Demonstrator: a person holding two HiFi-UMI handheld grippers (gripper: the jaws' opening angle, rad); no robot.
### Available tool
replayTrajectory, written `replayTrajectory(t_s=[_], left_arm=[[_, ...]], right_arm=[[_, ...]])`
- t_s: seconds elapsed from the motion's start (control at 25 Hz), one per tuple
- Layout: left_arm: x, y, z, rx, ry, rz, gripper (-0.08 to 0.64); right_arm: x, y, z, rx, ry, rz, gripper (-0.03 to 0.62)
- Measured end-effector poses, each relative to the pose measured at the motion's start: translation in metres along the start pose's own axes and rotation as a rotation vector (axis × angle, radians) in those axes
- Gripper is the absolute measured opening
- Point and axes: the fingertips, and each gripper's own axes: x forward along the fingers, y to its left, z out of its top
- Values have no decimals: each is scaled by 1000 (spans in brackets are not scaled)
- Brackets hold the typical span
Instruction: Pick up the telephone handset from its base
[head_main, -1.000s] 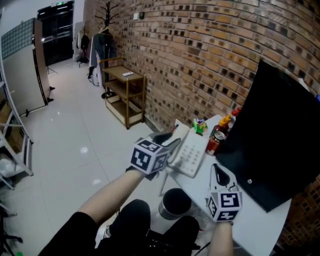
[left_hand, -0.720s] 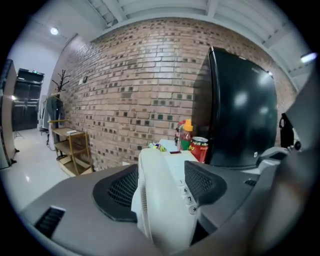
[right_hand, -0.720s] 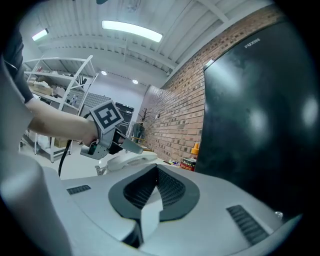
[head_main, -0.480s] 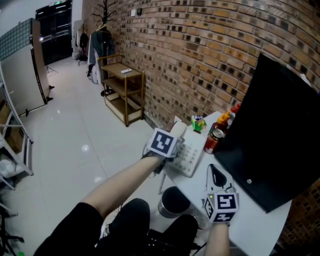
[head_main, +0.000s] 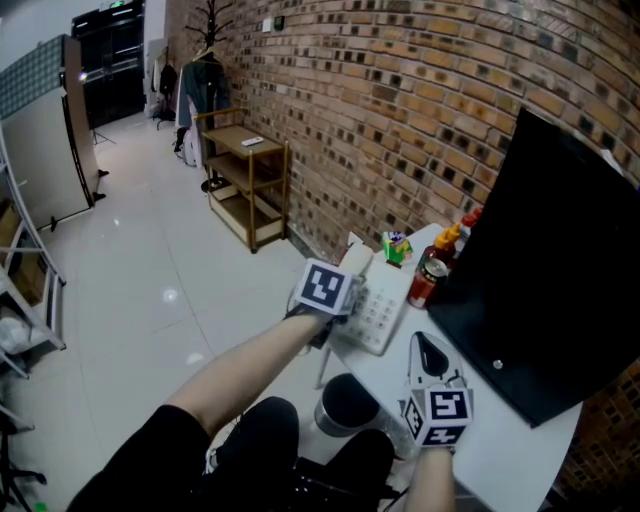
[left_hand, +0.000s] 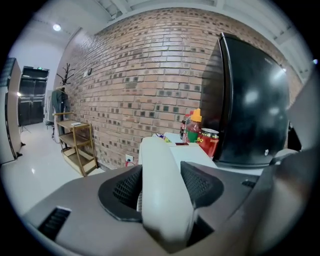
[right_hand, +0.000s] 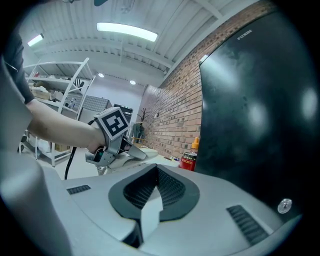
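Observation:
A white telephone base (head_main: 383, 308) with a keypad lies near the left edge of the white table (head_main: 500, 452). Its white handset (head_main: 356, 262) rests along the base's left side. My left gripper (head_main: 349, 291) has come down over the handset (left_hand: 164, 192), which fills the gap between the two black pads. The jaws have just been closing, and both pads now lie against the handset's sides. My right gripper (head_main: 429, 346) hovers over the table nearer to me, jaws together with nothing in them (right_hand: 157, 171).
A large black monitor (head_main: 560, 290) stands at the right. Behind the phone are a red can (head_main: 428, 283), a sauce bottle (head_main: 451, 241) and a small colourful cube (head_main: 397, 247). A black-topped round bin (head_main: 350, 404) sits below the table edge, and a wooden shelf (head_main: 246, 181) stands by the brick wall.
My left gripper has moved forward and down onto the phone's left side, now straddling the handset. The right gripper has hardly moved.

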Motion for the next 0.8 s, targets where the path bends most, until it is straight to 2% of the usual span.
replayTrajectory(t_s=[0.2, 0.32, 0.4, 0.6, 0.8], left_arm=[[-12, 3, 1, -52, -50, -7, 239], [-27, 8, 11, -29, -111, 1, 239], [-38, 5, 19, -21, -157, -24, 239], [-83, -4, 40, -103, -352, -171, 239], [-145, 5, 50, -160, -570, -323, 239]], right_arm=[[-3, 0, -2, 3, -2, -1, 11], [-5, -3, -1, 18, -4, -8, 11], [-7, -5, 0, 18, -5, -15, 11], [-22, -11, 3, -1, -43, -32, 11], [-48, -18, 4, 34, -82, -68, 11]])
